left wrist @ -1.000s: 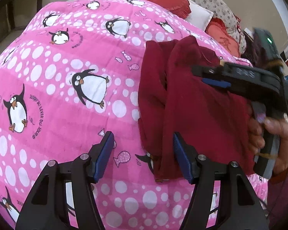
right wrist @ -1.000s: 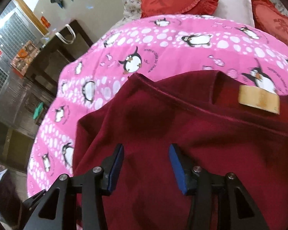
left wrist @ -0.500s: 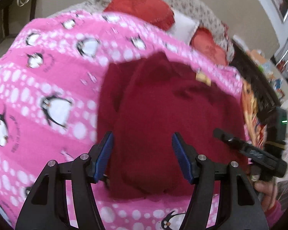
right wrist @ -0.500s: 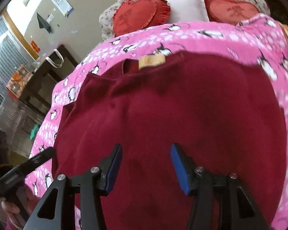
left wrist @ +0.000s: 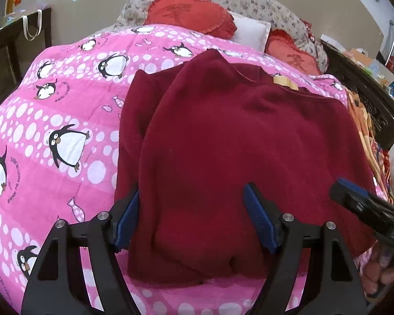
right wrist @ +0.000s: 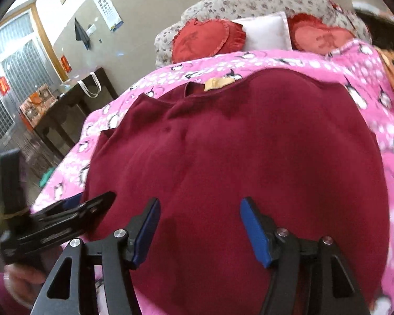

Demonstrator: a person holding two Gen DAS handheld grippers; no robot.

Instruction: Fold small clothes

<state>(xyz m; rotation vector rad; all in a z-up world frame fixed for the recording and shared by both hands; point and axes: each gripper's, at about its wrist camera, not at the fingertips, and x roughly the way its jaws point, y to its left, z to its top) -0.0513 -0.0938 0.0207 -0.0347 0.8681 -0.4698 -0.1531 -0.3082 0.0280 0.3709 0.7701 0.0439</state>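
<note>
Partly folded only: dark red sweater (left wrist: 223, 157) flat on the penguin quilt (left wrist: 52, 110) ahead of both released jaws, left side tucked in, remaining folds apparently yet to do.

The dark red sweater (right wrist: 236, 170) runs out of the right wrist view below the gripper's fingers, its hem unseen. Its tan neck label (left wrist: 285, 82) is too small to read. The quilt (right wrist: 391, 157) right of those fingers is blurred.
</note>
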